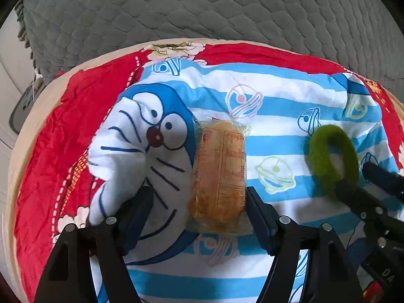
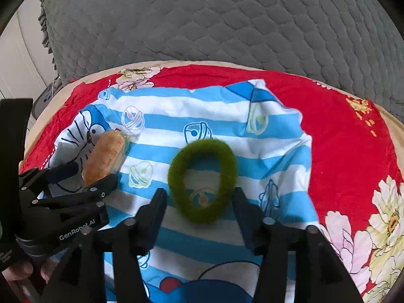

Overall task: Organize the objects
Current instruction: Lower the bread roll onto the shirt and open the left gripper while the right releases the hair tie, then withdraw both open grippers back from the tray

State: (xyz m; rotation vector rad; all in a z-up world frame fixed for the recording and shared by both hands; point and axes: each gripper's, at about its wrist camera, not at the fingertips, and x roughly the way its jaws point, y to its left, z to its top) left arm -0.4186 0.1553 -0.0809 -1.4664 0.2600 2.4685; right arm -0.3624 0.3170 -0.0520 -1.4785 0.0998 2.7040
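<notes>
Left wrist view: my left gripper [image 1: 199, 202] hangs over a wrapped bread roll [image 1: 218, 174] lying on the blue-striped cartoon cloth [image 1: 277, 106], jaws spread wide. The right pad sits just beside the wrapper's edge; the left pad stands clear of it, and neither presses. Nothing is held. A fuzzy green hair tie [image 1: 330, 161] lies to the right on the same cloth, with my right gripper [image 1: 373, 184] reaching in at its near rim. The cloth is spread over a red floral sheet [image 1: 63, 139]; a grey quilted cover [image 1: 227, 7] rises behind.

My worry here: the clear wrapper looks slick and its loose edges flare out, so a jaw lifting away could, I judge, snag the film and drag the roll off its spot. The cloth is rumpled and soft, and any scrape along it may bunch it and shift both items.

Right wrist view: my right gripper [image 2: 199, 202] straddles the near end of the green hair tie [image 2: 202, 179], jaws partly open, pads just outside the ring on either side and not squeezing it. It carries nothing. The bread roll [image 2: 106, 156] lies at far left with the left gripper [image 2: 85, 176] around its near end.

The risk on this side, as I read it, is the fuzz: the fibres could cling to a pad and come up with it. The two grippers also work close together, so a careless swing inward could knock one against the other.
</notes>
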